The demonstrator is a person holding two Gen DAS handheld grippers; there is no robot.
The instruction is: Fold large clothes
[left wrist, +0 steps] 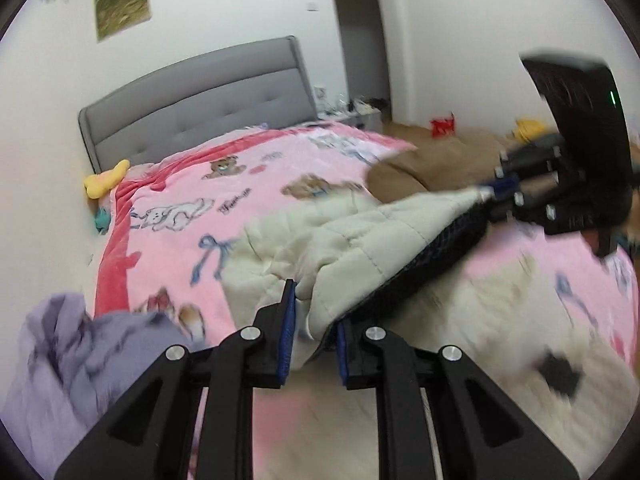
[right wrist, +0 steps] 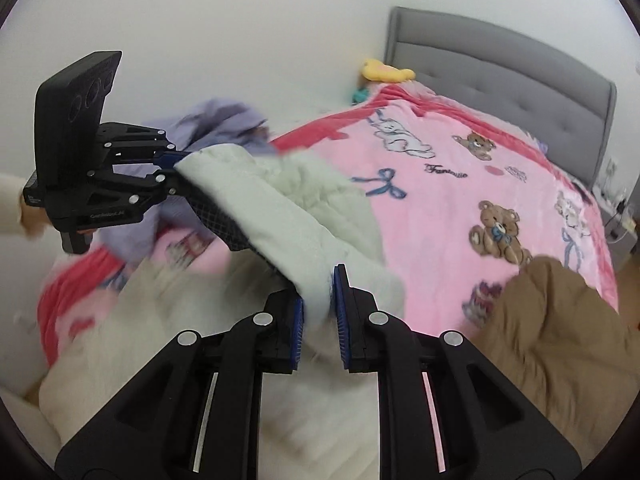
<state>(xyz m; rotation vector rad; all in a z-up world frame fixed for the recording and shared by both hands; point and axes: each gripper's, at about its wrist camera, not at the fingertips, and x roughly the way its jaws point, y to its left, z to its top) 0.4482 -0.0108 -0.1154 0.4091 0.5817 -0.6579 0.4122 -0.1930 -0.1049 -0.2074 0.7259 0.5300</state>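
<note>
The left claw [left wrist: 316, 320] has its two blue-padded fingers closed onto a fold of the cream quilted jacket [left wrist: 360, 236], the cloth bunched between the pads with a narrow gap left by its thickness. The right claw [right wrist: 320, 300] grips the same jacket [right wrist: 280, 216] in the same way, its fingers pressed on either side of a thick cream edge. Each camera also catches the other claw across the garment: from the left wrist view the right claw [left wrist: 494, 192] pinches a far corner of the jacket, and from the right wrist view the left claw [right wrist: 174, 168] bites the opposite corner, so the jacket hangs stretched between the two, lifted off the bed with its dark checked lining [left wrist: 448, 248] showing along the underside. Under it lies more pale fabric, blurred, resting on the pink blanket [left wrist: 180, 208] printed with teddy bears and blue bows. A lilac garment [left wrist: 80, 352] sits heaped near the left claw, and a brown garment [right wrist: 560, 320] lies on the blanket beside the right claw. Farther off stand the grey padded headboard [left wrist: 200, 116], a yellow soft toy [left wrist: 104, 182] by the wall, and two green pictures [left wrist: 122, 4] hung above.
</note>
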